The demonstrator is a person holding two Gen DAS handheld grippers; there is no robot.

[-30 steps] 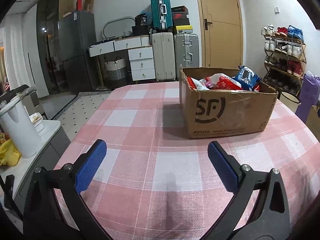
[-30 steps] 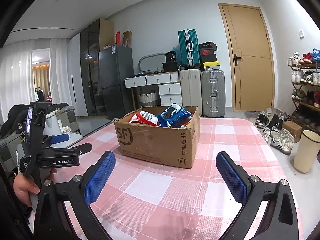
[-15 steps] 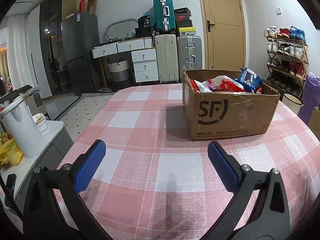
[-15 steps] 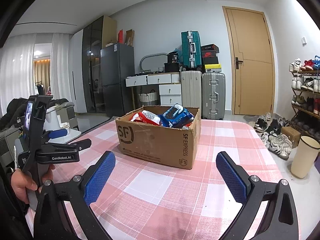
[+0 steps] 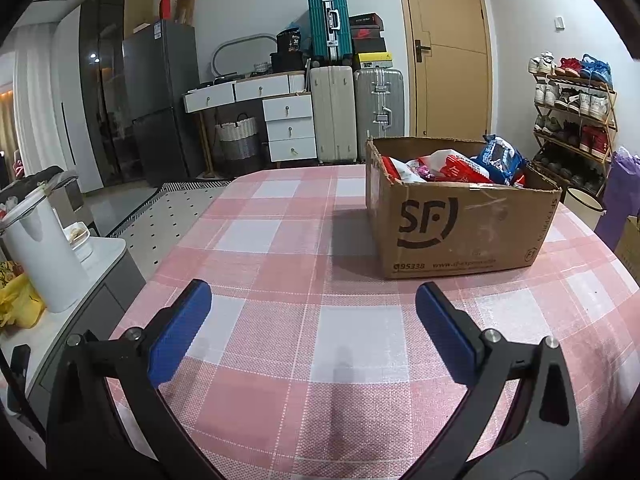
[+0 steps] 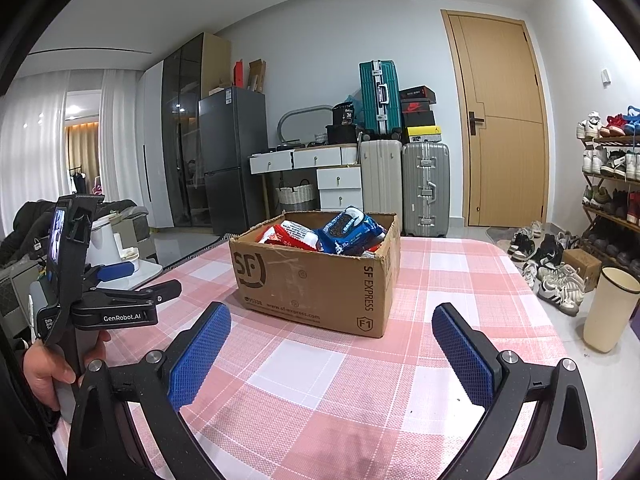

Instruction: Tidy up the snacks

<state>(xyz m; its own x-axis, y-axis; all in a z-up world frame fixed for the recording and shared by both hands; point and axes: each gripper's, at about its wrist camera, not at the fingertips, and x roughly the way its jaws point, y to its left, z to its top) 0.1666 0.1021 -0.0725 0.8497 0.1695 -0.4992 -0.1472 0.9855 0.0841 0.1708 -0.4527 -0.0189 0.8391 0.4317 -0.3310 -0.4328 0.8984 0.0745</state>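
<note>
Left edge of the right wrist view: a hand [image 6: 44, 368] wraps the upright grip of the left gripper [image 6: 132, 280], which is level and points right, toward the table. One blue pad and a black finger show from the side.

Left wrist view: left gripper [image 5: 312, 300] jaws are spread wide, nothing between the blue pads, only bare pink-and-white checked tablecloth [image 5: 280, 240]. It hovers above the cloth, pointing at the table's far end.

Centre: the cardboard box [image 6: 304, 280] marked SF stands upright on the table, open top, flaps torn off or folded, hard to tell which. Its long axis runs roughly left to right in the left wrist view; in the right wrist view one corner is turned toward the camera. The box [image 5: 460, 232] sits ahead and right of the left gripper, well apart from both tools.

Inside the box: snack packets heaped to the rim. A blue packet [image 6: 352, 228] lies on top, tilted up at the far right side; red-and-white packets [image 6: 296, 234] lie to its left.

Right: right gripper [image 6: 332, 320] is spread wide too, empty, held over the cloth short of the box and aimed at its near corner.
</note>
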